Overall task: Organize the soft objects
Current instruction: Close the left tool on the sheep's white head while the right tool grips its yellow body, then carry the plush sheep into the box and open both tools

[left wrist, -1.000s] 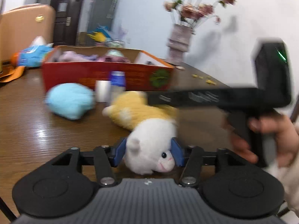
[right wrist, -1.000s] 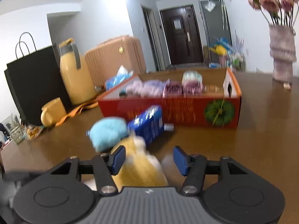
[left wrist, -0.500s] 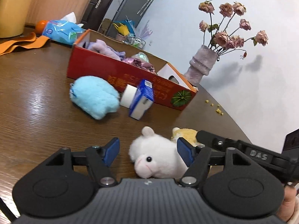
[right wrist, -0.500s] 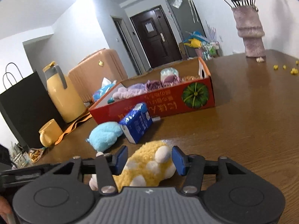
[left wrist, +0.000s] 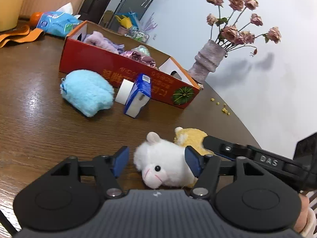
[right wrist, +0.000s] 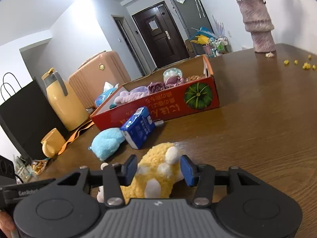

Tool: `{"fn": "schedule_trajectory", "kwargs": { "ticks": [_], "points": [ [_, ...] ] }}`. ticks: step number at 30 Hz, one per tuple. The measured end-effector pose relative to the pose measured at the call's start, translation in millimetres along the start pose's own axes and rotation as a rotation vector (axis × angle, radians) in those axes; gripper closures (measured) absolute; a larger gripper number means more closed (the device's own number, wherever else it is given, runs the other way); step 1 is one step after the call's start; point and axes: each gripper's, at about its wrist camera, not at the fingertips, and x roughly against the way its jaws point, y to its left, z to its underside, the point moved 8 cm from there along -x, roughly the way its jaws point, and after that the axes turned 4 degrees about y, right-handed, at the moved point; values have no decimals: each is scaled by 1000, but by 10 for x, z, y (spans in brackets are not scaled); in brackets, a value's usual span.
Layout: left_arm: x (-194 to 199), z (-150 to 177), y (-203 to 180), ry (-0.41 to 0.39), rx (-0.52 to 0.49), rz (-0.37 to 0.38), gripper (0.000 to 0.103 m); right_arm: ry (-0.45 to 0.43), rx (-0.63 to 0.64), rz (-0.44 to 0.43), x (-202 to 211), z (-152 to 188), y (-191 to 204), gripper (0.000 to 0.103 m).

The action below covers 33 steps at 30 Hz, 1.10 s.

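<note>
On a brown table (left wrist: 29, 134), a red box (left wrist: 126, 73) holds soft purple items. A blue plush (left wrist: 87, 92) and a blue pack (left wrist: 138, 95) lie before it. Nearer, a yellow-and-white toy (right wrist: 156, 170) lies between both grippers: the left gripper (left wrist: 156, 161), closing, is loose around its white head; the right gripper (right wrist: 158, 168), closing, brackets its yellow body, contact unclear.
</note>
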Motion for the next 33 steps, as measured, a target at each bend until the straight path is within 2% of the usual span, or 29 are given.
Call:
{"fn": "schedule_trajectory", "kwargs": {
  "ticks": [5, 6, 8, 9, 12, 14, 15, 17, 19, 20, 21, 22, 24, 25, 28, 31, 33],
  "points": [
    [-87, 32, 1, 29, 14, 7, 42, 32, 31, -23, 11, 42, 26, 55],
    [-100, 39, -7, 31, 17, 19, 49, 30, 20, -31, 1, 48, 16, 57],
    [-106, 28, -31, 30, 27, 29, 50, 39, -20, -68, -21, 49, -11, 65],
    [-110, 21, -44, 26, 20, 25, 51, 42, -38, -77, -29, 41, -26, 65],
    [-110, -30, -113, 7, -1, 27, 56, 31, -20, -90, 0, -2, -27, 74],
    [-96, -107, -207, -14, -12, 63, 64, 9, -26, -128, 57, -96, -14, 84],
    [-97, -173, -290, -21, -20, 112, 73, 2, -25, -160, 80, -157, 12, 88],
    [-133, -334, -468, -28, -34, 188, 75, -4, -3, -218, 107, -315, 98, 92],
    [-246, -477, -582, -25, -85, 129, 74, -20, 73, -115, 69, -475, 121, 91],
    [-295, -519, -599, -22, -97, 108, 73, -33, 107, -69, 76, -546, 101, 88],
    [-315, -527, -609, -18, -91, 128, 67, -52, 120, -45, 118, -593, 60, 87],
    [-328, -510, -610, -4, -79, 158, 54, -76, 124, -26, 188, -630, 0, 87],
    [-366, -435, -604, 24, -66, 187, 36, -97, 119, 26, 313, -649, -182, 70],
    [-387, -394, -603, 34, -64, 177, 33, -93, 106, 62, 352, -632, -307, 59],
    [-465, -236, -595, 84, -64, 176, 30, -27, 26, 116, 368, -498, -622, 57],
    [-574, -133, -509, 129, -31, 156, 31, 24, -47, 64, 422, -323, -678, 57],
    [-618, -111, -507, 133, -20, 167, 33, 43, -49, 53, 407, -203, -632, 57]
  ]
}}
